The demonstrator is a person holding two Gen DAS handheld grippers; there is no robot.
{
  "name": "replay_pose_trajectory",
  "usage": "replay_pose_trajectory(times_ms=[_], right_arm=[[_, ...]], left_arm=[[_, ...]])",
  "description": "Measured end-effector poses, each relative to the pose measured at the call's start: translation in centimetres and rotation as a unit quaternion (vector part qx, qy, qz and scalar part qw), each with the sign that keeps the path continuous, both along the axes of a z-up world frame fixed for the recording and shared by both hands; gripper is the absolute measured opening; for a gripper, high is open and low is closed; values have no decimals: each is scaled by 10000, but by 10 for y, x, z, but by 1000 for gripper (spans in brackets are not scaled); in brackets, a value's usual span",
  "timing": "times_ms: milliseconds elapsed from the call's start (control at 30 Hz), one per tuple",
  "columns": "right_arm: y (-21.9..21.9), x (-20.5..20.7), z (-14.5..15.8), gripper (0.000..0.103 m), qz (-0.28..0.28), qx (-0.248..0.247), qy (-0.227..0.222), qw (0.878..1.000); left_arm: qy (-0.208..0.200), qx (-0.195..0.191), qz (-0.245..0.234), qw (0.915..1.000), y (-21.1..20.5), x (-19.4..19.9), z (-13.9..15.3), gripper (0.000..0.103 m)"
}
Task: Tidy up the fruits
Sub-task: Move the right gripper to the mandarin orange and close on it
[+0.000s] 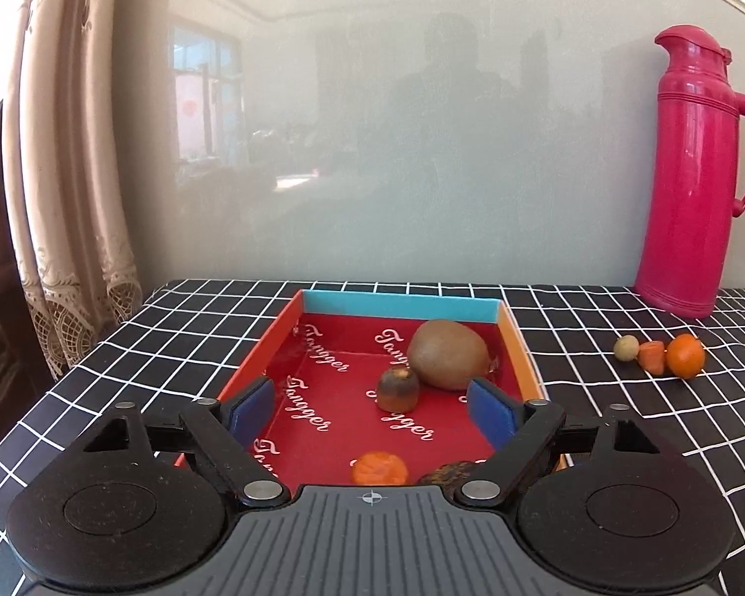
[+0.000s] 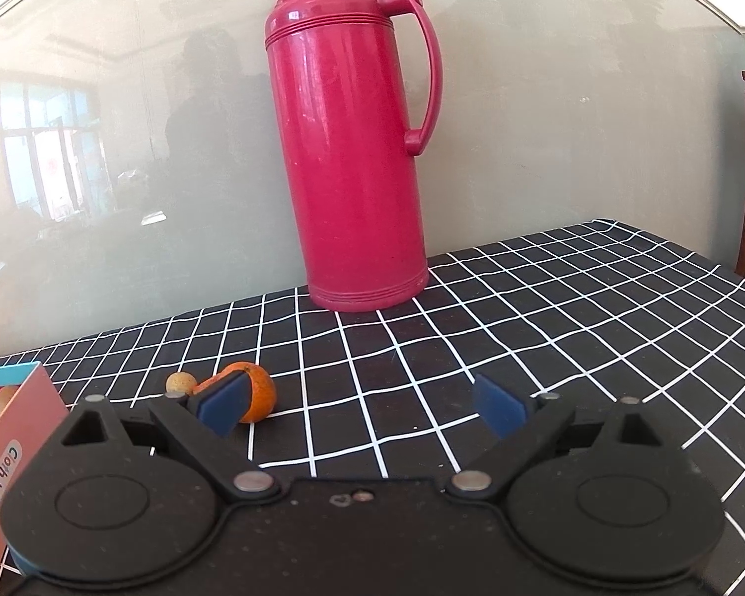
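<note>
A red box (image 1: 519,352) with a blue far wall holds a brown kiwi (image 1: 447,360), a dark stubby piece (image 1: 397,387), an orange piece (image 1: 380,467) and a dark piece (image 1: 447,472) near its front. My left gripper (image 1: 370,409) is open and empty over the box. On the cloth to the right lie a small tan ball (image 1: 626,347), a carrot piece (image 1: 653,355) and an orange mandarin (image 1: 685,355). In the right wrist view my right gripper (image 2: 362,405) is open and empty; the mandarin (image 2: 260,392) sits behind its left finger, beside the tan ball (image 2: 180,382).
A tall red thermos (image 2: 352,149) stands at the back against the glossy wall, also in the left wrist view (image 1: 695,174). The table wears a black cloth with white grid lines (image 2: 521,328). A curtain (image 1: 69,174) hangs at the left. The box's corner (image 2: 10,427) shows at left.
</note>
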State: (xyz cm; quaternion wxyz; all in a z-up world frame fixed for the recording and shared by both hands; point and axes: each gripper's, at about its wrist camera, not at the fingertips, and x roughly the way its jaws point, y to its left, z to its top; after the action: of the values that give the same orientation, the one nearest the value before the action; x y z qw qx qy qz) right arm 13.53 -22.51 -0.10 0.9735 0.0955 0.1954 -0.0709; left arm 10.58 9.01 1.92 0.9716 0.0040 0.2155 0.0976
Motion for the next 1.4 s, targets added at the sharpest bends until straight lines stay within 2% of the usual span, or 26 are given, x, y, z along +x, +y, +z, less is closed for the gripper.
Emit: replay_pose_trajectory(times_ms=[100, 233, 767, 1033, 1100, 1267, 1400], right_arm=[[-2, 1, 0, 96, 13, 44, 2, 10000], [0, 2, 1, 96, 82, -10, -3, 10000], [48, 24, -10, 93, 685, -1158, 57, 9909], [61, 42, -14, 91, 859, -1263, 168, 9881], [62, 47, -16, 89, 886, -1267, 217, 9877], [65, 60, -19, 69, 941, -1194, 413, 9875], [68, 67, -20, 68, 960, -1154, 462, 9876]], left_arm=[[-93, 64, 58, 9999, -6, -4, 2, 93], [-115, -32, 175, 9998, -5, -5, 1, 94], [-32, 59, 261, 9996, 17, 4, -3, 95], [-31, -94, 576, 9983, 43, 7, -3, 95], [-52, -109, 635, 9979, 48, 7, -3, 95], [-78, -114, 765, 9970, 59, 8, -3, 95], [-74, -187, 881, 9959, 69, 8, -2, 95]])
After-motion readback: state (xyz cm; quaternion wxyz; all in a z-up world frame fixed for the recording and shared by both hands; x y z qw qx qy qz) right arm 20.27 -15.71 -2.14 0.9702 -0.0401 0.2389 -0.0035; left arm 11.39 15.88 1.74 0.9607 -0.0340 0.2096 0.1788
